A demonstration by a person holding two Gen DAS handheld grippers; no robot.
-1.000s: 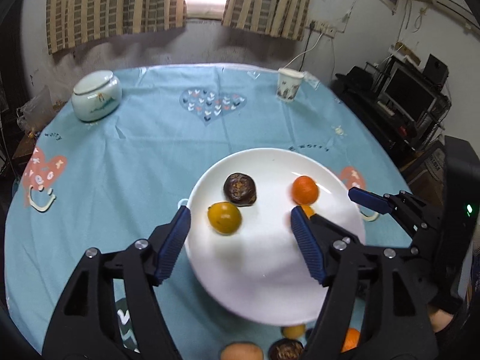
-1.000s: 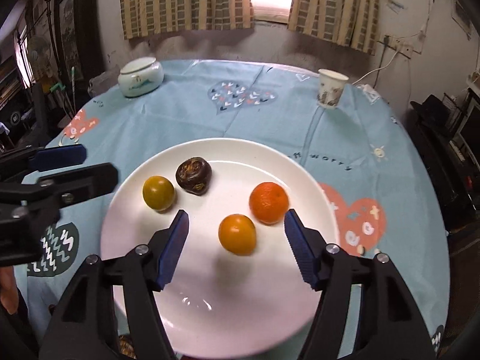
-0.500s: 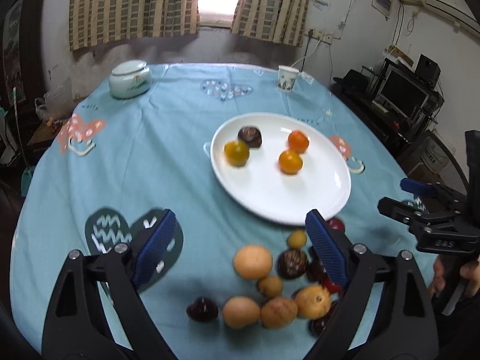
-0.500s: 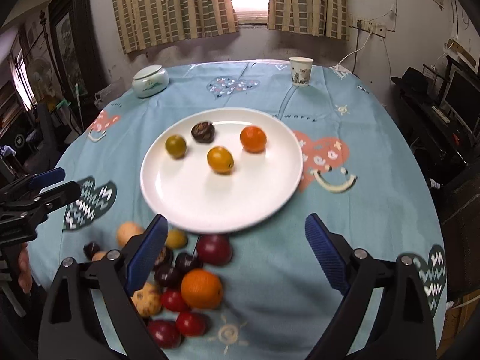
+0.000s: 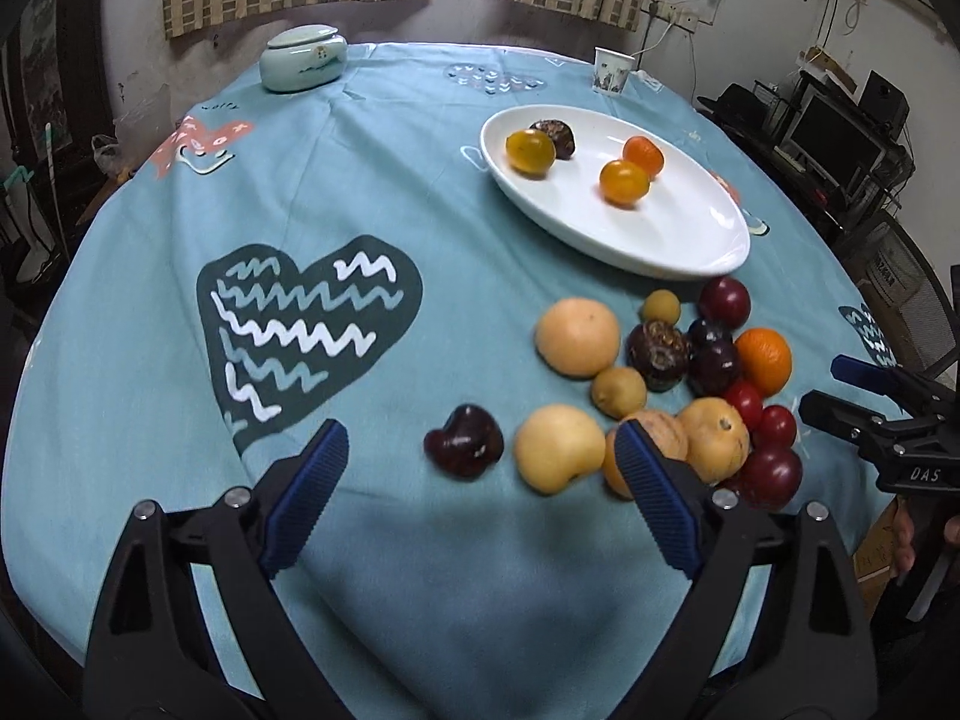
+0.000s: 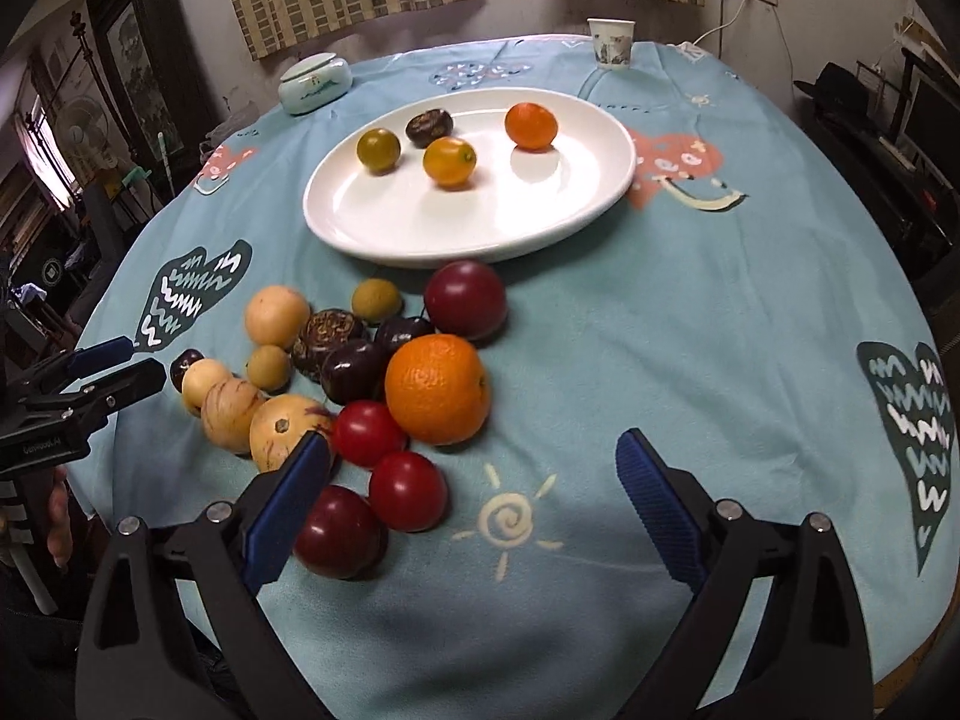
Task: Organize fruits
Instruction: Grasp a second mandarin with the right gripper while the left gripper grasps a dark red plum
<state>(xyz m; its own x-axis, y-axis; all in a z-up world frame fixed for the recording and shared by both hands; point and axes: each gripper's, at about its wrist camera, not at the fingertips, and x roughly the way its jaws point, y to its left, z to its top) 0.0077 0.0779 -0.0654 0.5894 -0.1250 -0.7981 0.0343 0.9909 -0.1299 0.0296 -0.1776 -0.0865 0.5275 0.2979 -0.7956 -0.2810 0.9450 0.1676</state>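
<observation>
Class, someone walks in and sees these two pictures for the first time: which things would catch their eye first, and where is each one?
Probably the heap of loose fruit on the blue tablecloth, with its big orange on the near right side. Just behind it, a white plate holds four small fruits. In the foreground the right claw stands open and empty, and the left claw likewise.

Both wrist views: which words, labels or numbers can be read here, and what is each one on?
"DAS": on the right tongs, seen from the left wrist view.
Small print on the left tongs: too blurred to read.
Small letters on the tablecloth, by the coral heart and past the plate: too small to read.
Cup and jar: pictures only, nothing readable.
</observation>
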